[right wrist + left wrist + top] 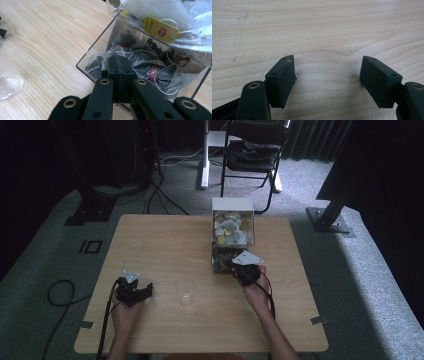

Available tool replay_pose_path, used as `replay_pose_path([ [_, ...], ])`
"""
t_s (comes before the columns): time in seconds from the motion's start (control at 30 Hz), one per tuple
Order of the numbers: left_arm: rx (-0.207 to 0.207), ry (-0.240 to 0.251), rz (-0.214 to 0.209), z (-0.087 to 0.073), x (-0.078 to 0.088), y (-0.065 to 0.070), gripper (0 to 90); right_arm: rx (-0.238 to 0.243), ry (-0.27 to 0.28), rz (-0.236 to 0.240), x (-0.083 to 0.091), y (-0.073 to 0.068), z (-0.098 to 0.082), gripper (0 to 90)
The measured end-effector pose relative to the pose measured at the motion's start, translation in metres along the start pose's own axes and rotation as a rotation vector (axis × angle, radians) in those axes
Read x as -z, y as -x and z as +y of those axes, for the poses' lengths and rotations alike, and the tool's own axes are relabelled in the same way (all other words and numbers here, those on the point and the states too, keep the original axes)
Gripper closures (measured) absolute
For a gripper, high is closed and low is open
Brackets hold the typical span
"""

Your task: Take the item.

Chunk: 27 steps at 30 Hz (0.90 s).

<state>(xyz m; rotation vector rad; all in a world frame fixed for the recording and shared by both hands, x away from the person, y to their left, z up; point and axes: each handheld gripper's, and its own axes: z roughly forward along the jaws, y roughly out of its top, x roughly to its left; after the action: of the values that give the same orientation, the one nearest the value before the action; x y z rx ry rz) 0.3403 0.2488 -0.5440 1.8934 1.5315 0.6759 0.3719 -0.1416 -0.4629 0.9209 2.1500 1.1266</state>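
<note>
A person seated at a wooden table works two hand-held grippers beside a clear plastic tea-bag box that stands toward the far edge of the tabletop, right of its middle. The right gripper is thrust into the box's open lower compartment, its jaws pressed flat together — whether the film of a tea bag is pinched between the pads cannot be told, though the pad tips sit right against a dark-leaf pyramid bag with its string and red tag just beside them. In the compartment above, paler bags lie heaped, one showing a yellow tag. In the high view the right gripper meets the near face of the box, the hand behind it.

A clear plastic cup stands upright nearer the person than the box and to its left, well apart from it; its rim shows at the left edge of the right gripper view.

Farther left of the box, past the cup, the left gripper rests low at the table — its jaws spread wide with bare wood between the pads.
</note>
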Motion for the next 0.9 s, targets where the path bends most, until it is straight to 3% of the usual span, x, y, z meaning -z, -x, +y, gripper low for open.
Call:
replay_pose_path([
  [0.6, 0.001, 0.001, 0.0, 0.0, 0.0, 0.0, 29.7, 0.022, 0.025, 0.001, 0.01, -0.004, 0.008, 90.0],
  [0.9, 0.002, 0.002, 0.0, 0.0, 0.0, 0.0, 29.8, 0.005, 0.045, 0.025, 0.015, -0.005, 0.011, 90.0],
])
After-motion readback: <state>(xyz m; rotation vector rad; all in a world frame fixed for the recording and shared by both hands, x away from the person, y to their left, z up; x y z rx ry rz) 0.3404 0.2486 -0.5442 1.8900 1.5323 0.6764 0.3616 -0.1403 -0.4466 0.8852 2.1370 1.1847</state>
